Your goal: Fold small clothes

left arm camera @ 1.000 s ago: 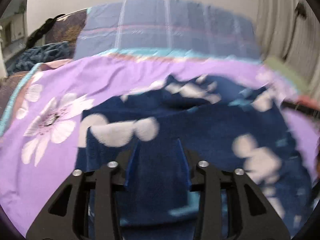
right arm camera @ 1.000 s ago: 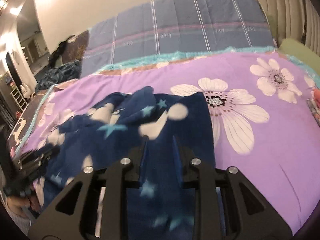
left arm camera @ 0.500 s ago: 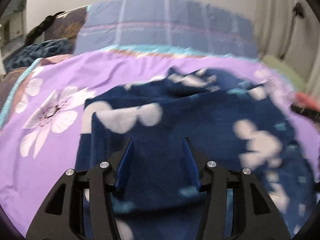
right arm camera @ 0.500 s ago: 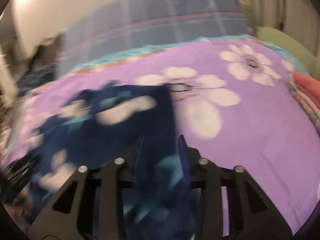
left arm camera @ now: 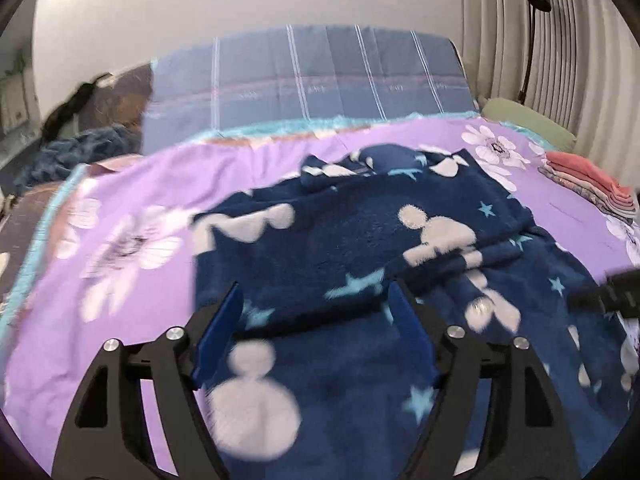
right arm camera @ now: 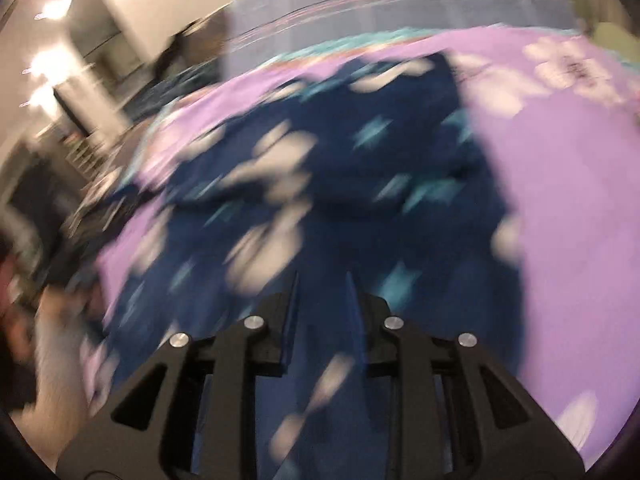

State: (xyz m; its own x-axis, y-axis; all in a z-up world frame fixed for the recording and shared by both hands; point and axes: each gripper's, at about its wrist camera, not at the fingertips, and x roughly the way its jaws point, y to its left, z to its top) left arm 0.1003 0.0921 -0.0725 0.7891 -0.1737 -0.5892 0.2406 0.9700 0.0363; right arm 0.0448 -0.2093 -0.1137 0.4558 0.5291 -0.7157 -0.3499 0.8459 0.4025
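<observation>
A navy fleece garment with white blobs and teal stars lies on the purple flowered bedspread, its far part folded over the near part. My left gripper hovers over its near edge with jaws wide apart and nothing between them. In the right wrist view, which is blurred, the same garment fills the middle. My right gripper sits over it with jaws narrowly apart and cloth between them. The right gripper's black tip shows at the left view's right edge.
A stack of folded pink and orange clothes lies at the right edge of the bed. A blue striped pillow or headboard and a green cushion stand behind. A dark blue heap lies at the far left.
My left gripper has opened wide and let go of the garment's edge, which now lies folded over. My right gripper has swung left and is moving fast, still on the cloth.
</observation>
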